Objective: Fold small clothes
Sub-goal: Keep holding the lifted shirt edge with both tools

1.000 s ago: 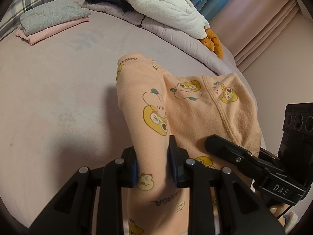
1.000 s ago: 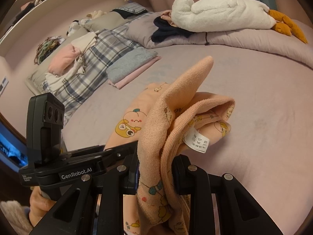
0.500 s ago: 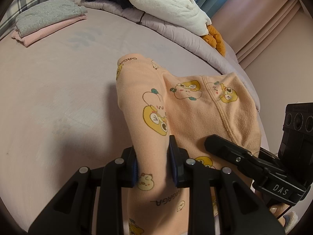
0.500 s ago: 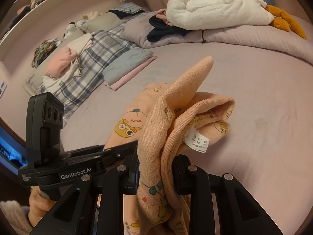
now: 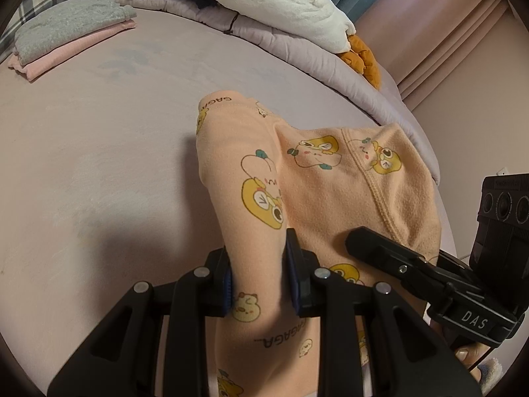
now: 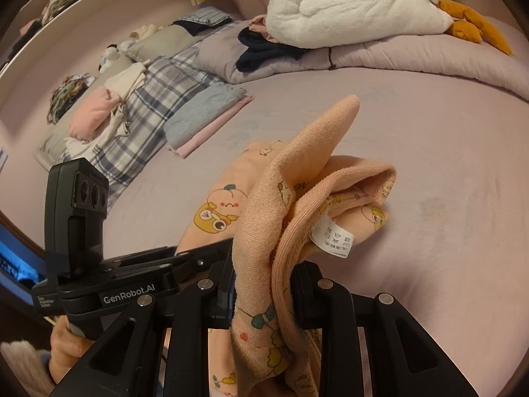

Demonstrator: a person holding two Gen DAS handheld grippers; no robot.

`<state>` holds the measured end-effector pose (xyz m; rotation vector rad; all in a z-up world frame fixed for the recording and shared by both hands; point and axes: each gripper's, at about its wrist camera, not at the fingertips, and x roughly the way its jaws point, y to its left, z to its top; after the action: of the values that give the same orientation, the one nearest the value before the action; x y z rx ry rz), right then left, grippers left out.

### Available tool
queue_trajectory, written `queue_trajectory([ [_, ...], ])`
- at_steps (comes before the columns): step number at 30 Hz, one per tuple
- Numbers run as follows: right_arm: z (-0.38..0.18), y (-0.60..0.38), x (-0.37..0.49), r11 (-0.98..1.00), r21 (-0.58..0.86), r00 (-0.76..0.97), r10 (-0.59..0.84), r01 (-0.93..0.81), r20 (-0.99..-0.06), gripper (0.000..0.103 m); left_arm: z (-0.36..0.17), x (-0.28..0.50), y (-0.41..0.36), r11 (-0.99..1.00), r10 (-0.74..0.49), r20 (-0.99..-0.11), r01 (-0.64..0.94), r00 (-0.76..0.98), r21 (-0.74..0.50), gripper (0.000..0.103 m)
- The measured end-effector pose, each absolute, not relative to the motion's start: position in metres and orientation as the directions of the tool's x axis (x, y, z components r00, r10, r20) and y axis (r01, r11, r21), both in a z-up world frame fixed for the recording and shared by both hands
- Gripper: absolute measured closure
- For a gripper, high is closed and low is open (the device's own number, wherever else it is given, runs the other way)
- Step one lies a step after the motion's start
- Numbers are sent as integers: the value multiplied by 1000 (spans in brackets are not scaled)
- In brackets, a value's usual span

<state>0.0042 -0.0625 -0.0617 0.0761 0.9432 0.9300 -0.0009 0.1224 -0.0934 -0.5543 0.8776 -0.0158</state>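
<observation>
A wide pinkish-mauve bed (image 5: 82, 172) fills most of both views, its sheet smooth across the middle of each frame; along the far edge, at the top of both frames, runs a rolled lilac quilt (image 6: 413, 56) with a long white plush toy (image 6: 357, 10) lying on it, the toy's orange feet (image 6: 472, 29) toward the upper right of the right wrist view; a dark garment (image 6: 264, 49) sits bunched against the quilt just left of the toy; a checked blanket (image 6: 158, 89) with loose pale clothes on it lies at the left of the right wrist view; a folded stack (image 5: 69, 29), grey piece on top of pink, rests in the upper left of the left wrist view and at centre left of the right wrist view; the peach pyjama (image 5: 330, 185), printed with yellow cartoon figures, is in the lower centre of both frames, partly lifted off the sheet and partly trailing onto it; the left gripper (image 5: 259, 284), at the bottom centre of its view, is clamped on a narrow leg-like strip of the pyjama that rises away from the fingers; the right gripper (image 6: 263, 287), at the bottom centre of its own view, pinches a bunched fold of the same cloth, which stands up in a peak; a white care label (image 6: 332, 236) hangs from that fold just right of centre
</observation>
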Motion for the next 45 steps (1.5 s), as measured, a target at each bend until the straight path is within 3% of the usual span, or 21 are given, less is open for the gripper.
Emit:
queue_trajectory([
  [45, -65, -69, 17, 644, 451, 259, 709, -618, -656, 75, -100, 23, 113, 875, -240, -737, -188, 632, -446, 77],
])
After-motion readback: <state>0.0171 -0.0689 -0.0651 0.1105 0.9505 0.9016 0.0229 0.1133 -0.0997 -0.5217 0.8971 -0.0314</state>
